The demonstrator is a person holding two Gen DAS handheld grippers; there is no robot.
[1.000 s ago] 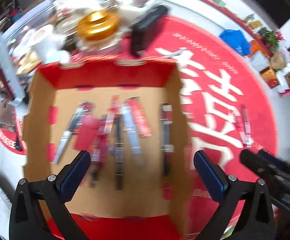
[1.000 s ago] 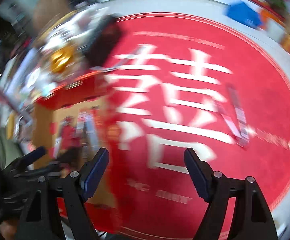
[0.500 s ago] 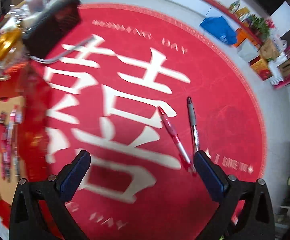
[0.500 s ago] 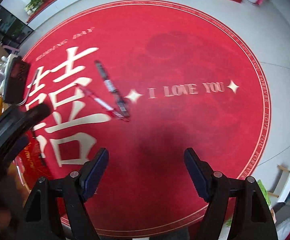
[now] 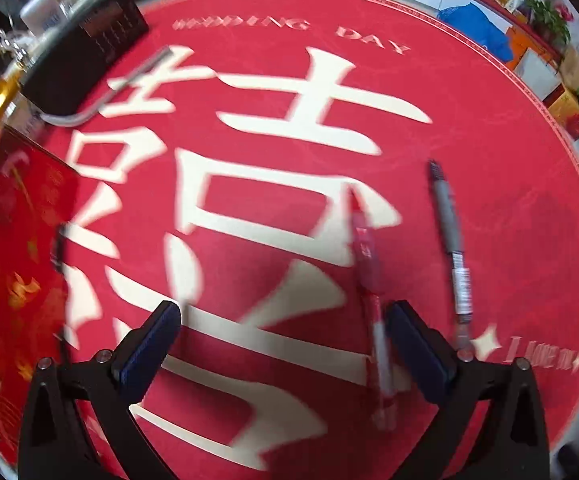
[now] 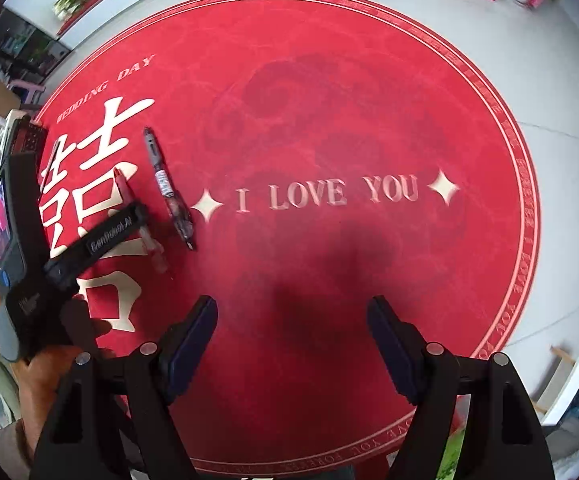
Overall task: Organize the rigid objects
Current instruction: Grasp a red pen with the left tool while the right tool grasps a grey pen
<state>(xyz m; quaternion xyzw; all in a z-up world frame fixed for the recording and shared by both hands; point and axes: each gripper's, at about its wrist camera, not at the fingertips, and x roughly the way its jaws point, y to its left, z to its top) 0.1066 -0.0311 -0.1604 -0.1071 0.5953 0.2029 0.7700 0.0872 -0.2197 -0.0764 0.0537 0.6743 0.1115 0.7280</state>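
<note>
Lying loose on the red mat [image 5: 249, 208], two pens [image 5: 451, 240] sit outside any container.

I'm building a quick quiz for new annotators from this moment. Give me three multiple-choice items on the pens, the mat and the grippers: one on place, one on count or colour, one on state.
1. Where does the red pen lie relative to the left gripper?
A. Just inside its right finger
B. Beyond its left finger
C. Clamped crosswise

2. How many pens lie on the red mat?
A. One
B. Two
C. Four

3. What is the state of the right gripper?
A. Shut on the grey pen
B. Shut on nothing
C. Open and empty

Answers:
1 A: the left wrist view shows the red pen running down beside the right finger's inner edge.
2 B: only the red pen and the grey pen lie there, side by side.
3 C: its fingers stand wide apart over bare mat.
</note>
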